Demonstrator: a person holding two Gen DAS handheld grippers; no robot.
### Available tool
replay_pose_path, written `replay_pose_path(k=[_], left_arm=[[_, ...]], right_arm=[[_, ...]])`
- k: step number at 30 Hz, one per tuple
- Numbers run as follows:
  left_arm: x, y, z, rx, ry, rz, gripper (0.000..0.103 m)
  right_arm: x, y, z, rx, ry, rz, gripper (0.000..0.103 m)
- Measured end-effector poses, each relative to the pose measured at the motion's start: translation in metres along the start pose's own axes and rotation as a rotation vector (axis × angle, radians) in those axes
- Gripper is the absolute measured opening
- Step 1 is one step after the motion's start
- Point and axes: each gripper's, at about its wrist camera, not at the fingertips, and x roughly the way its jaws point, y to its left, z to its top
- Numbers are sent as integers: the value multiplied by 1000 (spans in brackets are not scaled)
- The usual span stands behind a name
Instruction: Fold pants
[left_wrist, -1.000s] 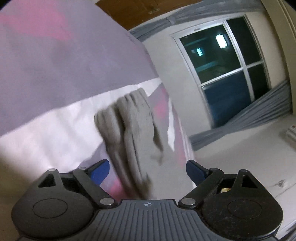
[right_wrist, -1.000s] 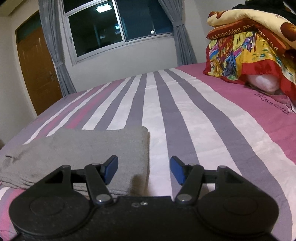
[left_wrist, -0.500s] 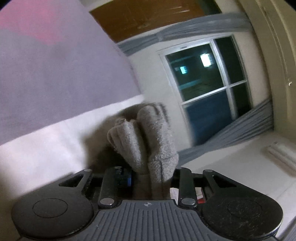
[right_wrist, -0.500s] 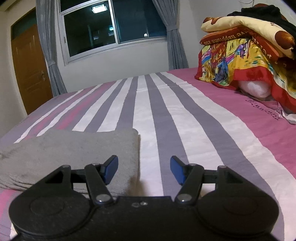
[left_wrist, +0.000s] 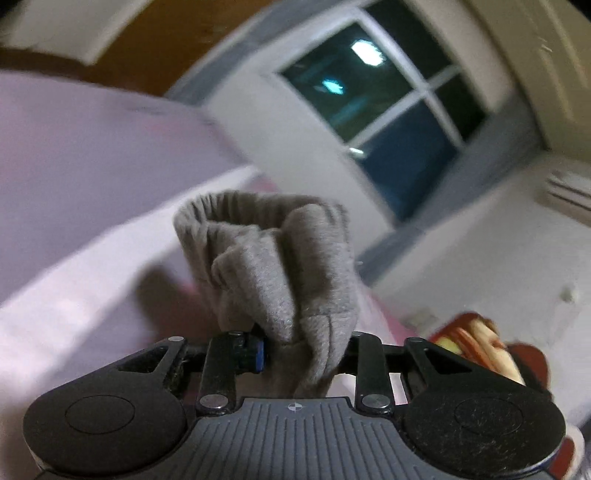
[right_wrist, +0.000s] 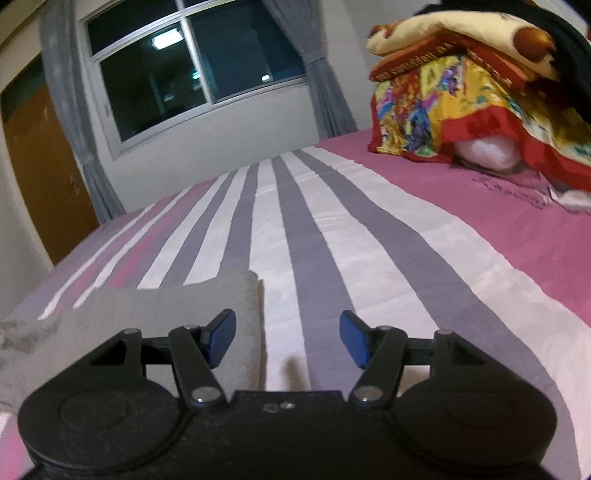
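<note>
The grey pants bunch up in front of the left wrist camera, lifted off the striped bed. My left gripper is shut on a thick fold of that grey cloth, which hides its right fingertip. In the right wrist view the rest of the grey pants lies folded flat on the striped bed at lower left, with its left end blurred and rising. My right gripper stands open just above the bed, its left finger over the pants' right edge, nothing between the fingers.
A pile of colourful blankets over a white pillow sits at the bed's far right. Beyond the bed are a dark window with grey curtains and a brown door on the left.
My left gripper closed on the end of the grey pants, then lifted it off the bed while rolling. The right gripper stayed open and almost still.
</note>
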Motion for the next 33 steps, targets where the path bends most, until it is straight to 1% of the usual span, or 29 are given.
replay_pose_path(k=[1, 2, 3, 5, 8, 10, 12, 14, 17, 20, 24, 25, 28, 32, 33], left_arm=[[0, -12, 1, 17, 6, -24, 29], [8, -27, 0, 42, 16, -47, 29], [2, -40, 2, 66, 27, -68, 29], [16, -71, -6, 135, 61, -104, 29], [32, -119, -35, 275, 137, -127, 29], [44, -142, -52, 341, 194, -143, 29], [55, -161, -72, 388, 249, -154, 29], [63, -180, -93, 441, 298, -171, 29], [78, -207, -127, 543, 361, -193, 29], [87, -227, -168, 651, 416, -173, 29], [93, -244, -205, 794, 441, -132, 29], [99, -254, -210, 827, 443, -127, 29], [100, -265, -229, 918, 454, -129, 29], [103, -281, -236, 955, 464, -151, 29], [105, -283, -240, 967, 483, -151, 37]], right_arm=[[-1, -4, 0, 22, -5, 0, 62], [-2, -8, 1, 46, -9, -3, 62], [-2, -13, 1, 73, -9, -12, 62], [-3, -21, 1, 113, -8, -61, 63], [-3, -31, 2, 147, -26, -205, 64], [-4, -40, 2, 184, -44, -230, 65], [-5, -49, 1, 224, -50, -252, 65], [-4, -57, 0, 253, -37, -276, 65], [0, -64, -1, 261, -23, -336, 65], [3, -71, -2, 269, -14, -385, 66], [4, -71, -3, 272, -17, -387, 67], [4, -71, -3, 271, -18, -383, 68], [5, -72, -3, 279, -16, -373, 69], [7, -73, -3, 292, -15, -367, 70], [7, -73, -3, 293, -14, -366, 70]])
